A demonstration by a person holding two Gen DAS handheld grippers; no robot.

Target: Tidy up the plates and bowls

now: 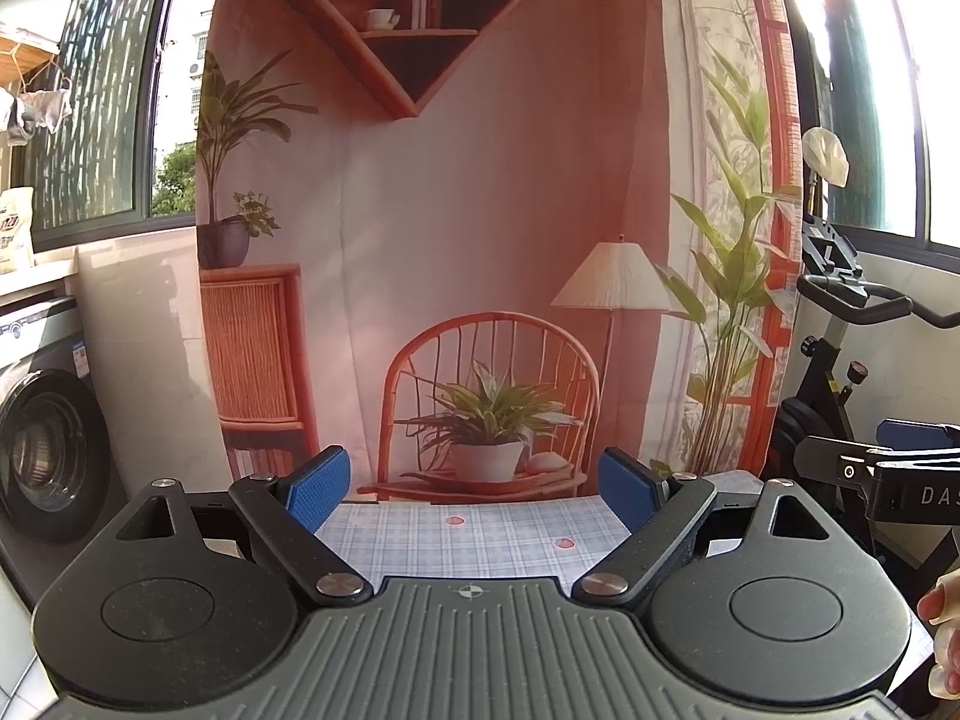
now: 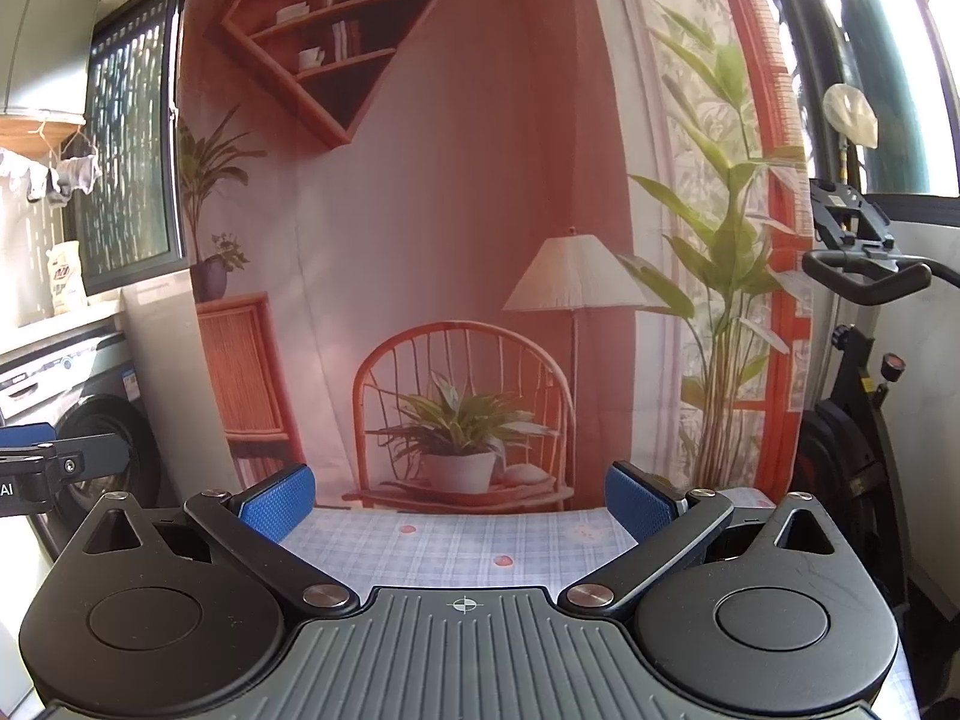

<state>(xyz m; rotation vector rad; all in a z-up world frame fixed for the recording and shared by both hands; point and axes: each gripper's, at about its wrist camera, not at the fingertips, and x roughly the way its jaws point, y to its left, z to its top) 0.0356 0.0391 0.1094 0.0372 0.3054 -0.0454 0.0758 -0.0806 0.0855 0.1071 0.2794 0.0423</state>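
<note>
With both my left gripper (image 1: pixel 474 495) and right gripper (image 2: pixel 459 498) held level, fingers spread and empty, I see only the far end of the checked tabletop (image 1: pixel 480 540). No plates or bowls show; I judge nothing is in hand, so next I must tilt down to find them.

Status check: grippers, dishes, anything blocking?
Left gripper open, empty. Right gripper open, empty. No plates or bowls in view, only checked tablecloth ahead. Nothing blocking.

Backdrop (image 1: pixel 480 210) behind table (image 1: pixel 480 534), washer (image 1: pixel 48 450) left, bike (image 1: pixel 852 324) right
</note>
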